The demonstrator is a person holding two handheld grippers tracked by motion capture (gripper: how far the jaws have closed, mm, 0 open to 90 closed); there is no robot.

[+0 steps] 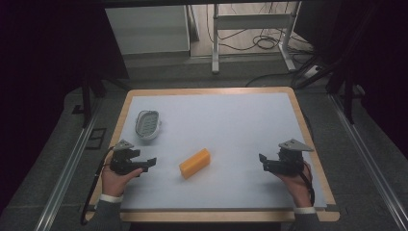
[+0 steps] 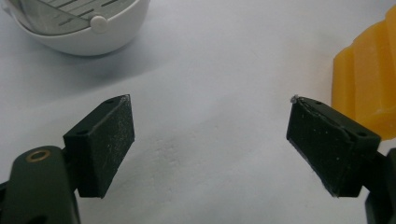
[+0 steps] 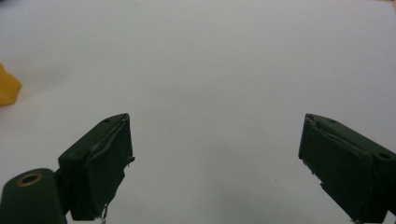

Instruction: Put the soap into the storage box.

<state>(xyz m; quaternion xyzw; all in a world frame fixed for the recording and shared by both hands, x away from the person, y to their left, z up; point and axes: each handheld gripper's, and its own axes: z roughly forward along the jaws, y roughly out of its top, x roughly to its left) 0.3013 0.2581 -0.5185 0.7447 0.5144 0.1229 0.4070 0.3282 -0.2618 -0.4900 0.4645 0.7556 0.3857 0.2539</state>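
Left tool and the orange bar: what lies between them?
Nothing: the high view shows bare white tabletop between the open left tool and the orange bar.

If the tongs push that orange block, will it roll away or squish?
The orange block probably slides, not rolls: it lies flat with boxy sides. Its ridged, waxy-looking face hints at soap or sponge, so it may give slightly and slip when squeezed.

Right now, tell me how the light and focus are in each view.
High view: dim, dark surround, the table evenly lit, the soap sharp. Left gripper view: bright, the dish casts a soft shadow, the soap's near edge blurred. Right gripper view: flat light, soft shadow beside the soap at the left edge.
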